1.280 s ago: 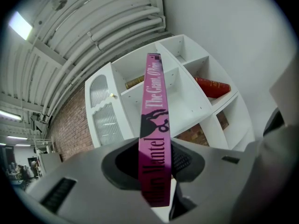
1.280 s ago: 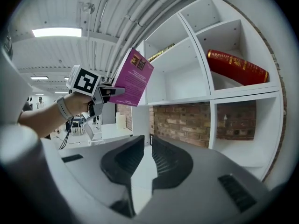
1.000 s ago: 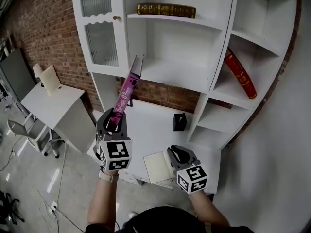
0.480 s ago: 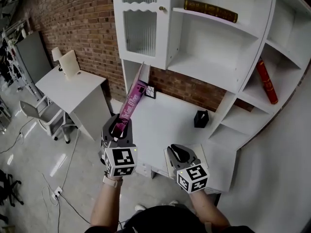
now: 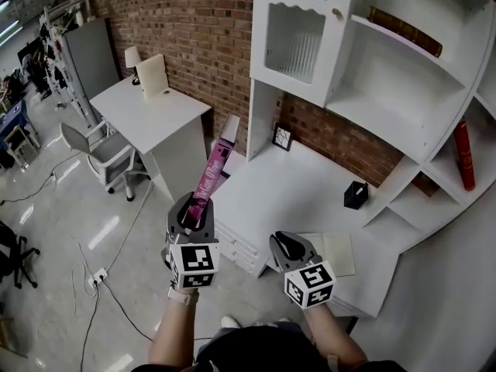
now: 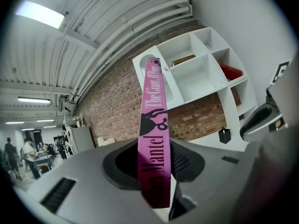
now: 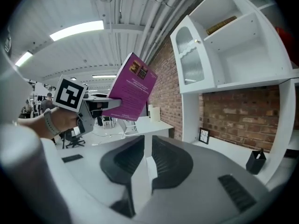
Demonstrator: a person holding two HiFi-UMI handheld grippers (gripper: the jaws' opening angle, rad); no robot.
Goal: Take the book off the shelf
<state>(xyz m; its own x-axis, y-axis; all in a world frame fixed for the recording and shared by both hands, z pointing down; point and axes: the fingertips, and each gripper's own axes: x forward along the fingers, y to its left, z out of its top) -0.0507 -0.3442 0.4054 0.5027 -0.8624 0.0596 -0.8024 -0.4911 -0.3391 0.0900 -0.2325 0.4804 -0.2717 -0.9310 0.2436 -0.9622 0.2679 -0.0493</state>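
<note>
Between the jaws of the left claw [image 5: 193, 206] sits the book [image 5: 209, 169], pinched tight at its low end & sticking up, spine toward the claw's cam, prob so it won't flop. It's off the shelf [image 5: 387, 103] already, well apart from it, out by the desk [image 5: 294, 184] edge. Right claw [image 5: 285, 242] is closed w/ nothing in it, held just beside, maybe ready to help if the book tips.

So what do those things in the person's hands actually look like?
The left gripper and right gripper are grey shells with dark, ribbed, rounded pads, each bearing a white cube printed with black square markers. No cables show. The person wears a pale wristband on the left wrist and a dark top.
</note>
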